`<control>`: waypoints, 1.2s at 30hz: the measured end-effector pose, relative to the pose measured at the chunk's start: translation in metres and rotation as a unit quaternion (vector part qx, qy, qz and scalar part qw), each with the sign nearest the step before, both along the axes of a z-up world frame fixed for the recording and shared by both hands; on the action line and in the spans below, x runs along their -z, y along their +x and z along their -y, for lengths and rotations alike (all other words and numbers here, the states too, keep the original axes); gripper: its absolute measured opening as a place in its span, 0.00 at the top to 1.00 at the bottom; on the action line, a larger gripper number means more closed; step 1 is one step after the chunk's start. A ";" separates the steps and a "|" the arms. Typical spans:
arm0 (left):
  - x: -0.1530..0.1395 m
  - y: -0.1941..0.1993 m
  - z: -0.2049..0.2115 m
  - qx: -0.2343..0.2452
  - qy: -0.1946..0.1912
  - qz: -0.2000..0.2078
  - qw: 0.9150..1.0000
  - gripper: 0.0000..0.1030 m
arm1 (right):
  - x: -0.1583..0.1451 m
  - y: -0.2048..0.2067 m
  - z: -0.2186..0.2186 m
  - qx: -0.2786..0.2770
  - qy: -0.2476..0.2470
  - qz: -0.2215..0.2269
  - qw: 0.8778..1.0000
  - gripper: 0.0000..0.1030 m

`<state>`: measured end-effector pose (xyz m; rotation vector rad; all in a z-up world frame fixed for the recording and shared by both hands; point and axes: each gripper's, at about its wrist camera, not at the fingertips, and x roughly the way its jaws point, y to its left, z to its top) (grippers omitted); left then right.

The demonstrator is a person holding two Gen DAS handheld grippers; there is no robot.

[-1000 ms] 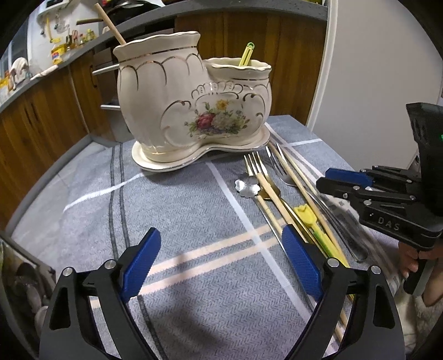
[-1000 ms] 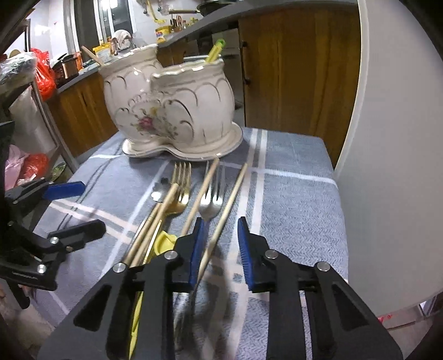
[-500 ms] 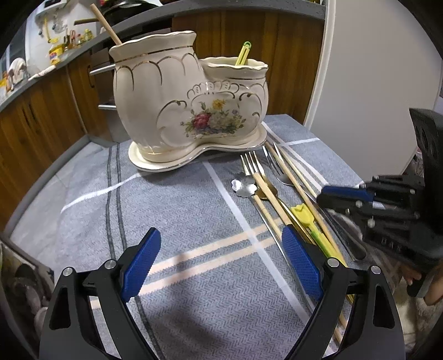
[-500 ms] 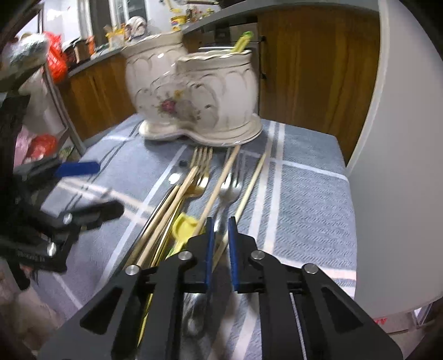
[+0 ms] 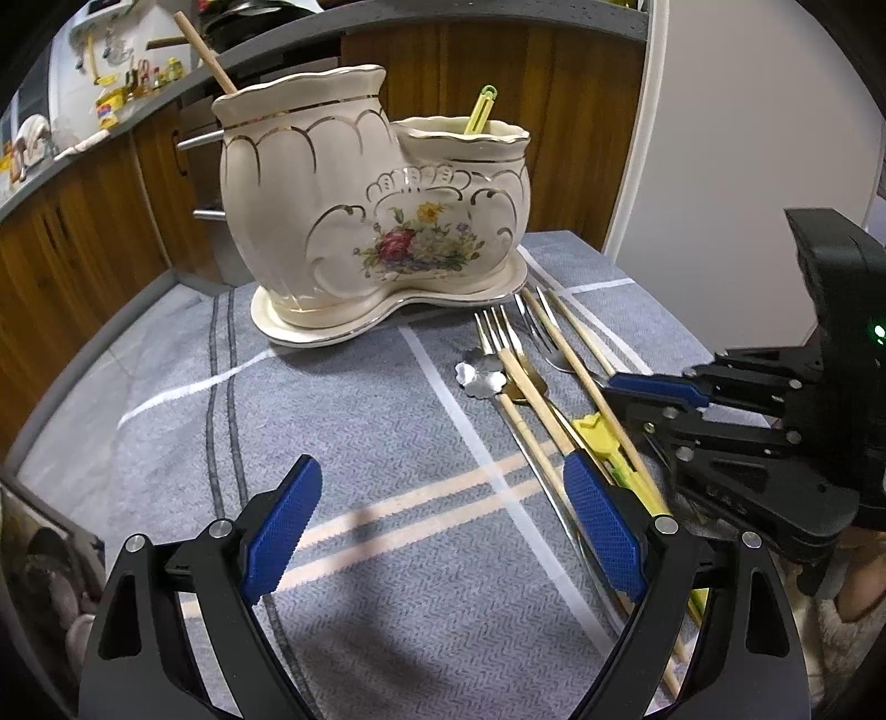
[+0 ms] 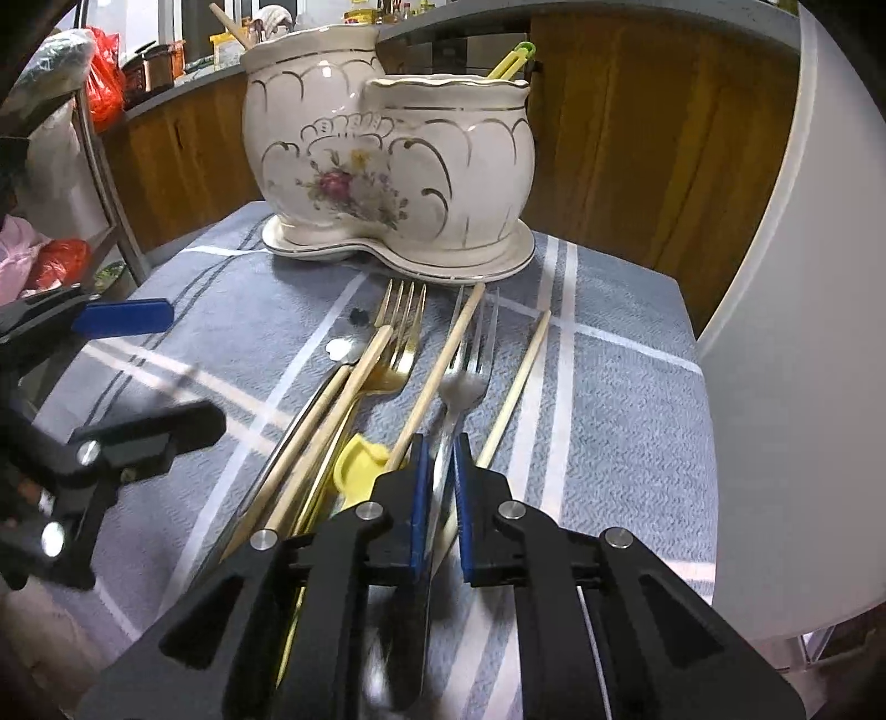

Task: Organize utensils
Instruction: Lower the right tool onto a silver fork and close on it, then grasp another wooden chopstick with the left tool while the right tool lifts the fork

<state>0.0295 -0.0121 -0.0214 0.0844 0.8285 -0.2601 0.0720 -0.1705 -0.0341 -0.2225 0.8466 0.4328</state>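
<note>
A cream floral ceramic holder (image 5: 332, 210) with two compartments stands at the back of the grey cloth. A wooden chopstick (image 5: 205, 50) sticks out of its tall side and a yellow-green utensil (image 5: 480, 111) out of the low one. In front lie a gold fork (image 6: 401, 327), a silver fork (image 6: 470, 365), loose chopsticks (image 6: 520, 376), a flower-headed spoon (image 5: 480, 376) and a yellow plastic utensil (image 6: 357, 462). My right gripper (image 6: 440, 448) is shut on the silver fork's handle. My left gripper (image 5: 440, 471) hovers open over bare cloth, left of the pile.
The table's right edge (image 6: 698, 354) runs close beside the utensils, with a white wall panel (image 6: 803, 277) past it. Wooden cabinets (image 5: 554, 83) stand behind the holder. A metal rack with red bags (image 6: 105, 77) is at the left.
My right gripper's jaws went from apart around the silver fork's handle to shut on it, and the hand rolled slightly. The left gripper stayed put and open.
</note>
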 end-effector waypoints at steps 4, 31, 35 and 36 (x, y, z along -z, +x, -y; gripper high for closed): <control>0.000 0.000 0.001 0.003 0.002 0.000 1.000 0.13 | 0.001 0.003 0.001 0.001 0.007 -0.002 1.000 0.92; -0.001 0.005 0.008 0.003 -0.008 0.006 1.000 0.13 | -0.056 -0.022 0.051 0.031 0.155 0.113 0.981 0.95; -0.002 0.001 0.008 0.003 -0.009 0.006 1.000 0.13 | -0.068 -0.031 0.058 0.034 0.176 0.149 0.973 0.95; -0.002 0.002 0.009 0.003 -0.010 0.006 1.000 0.13 | -0.069 -0.032 0.060 0.035 0.180 0.152 0.971 0.95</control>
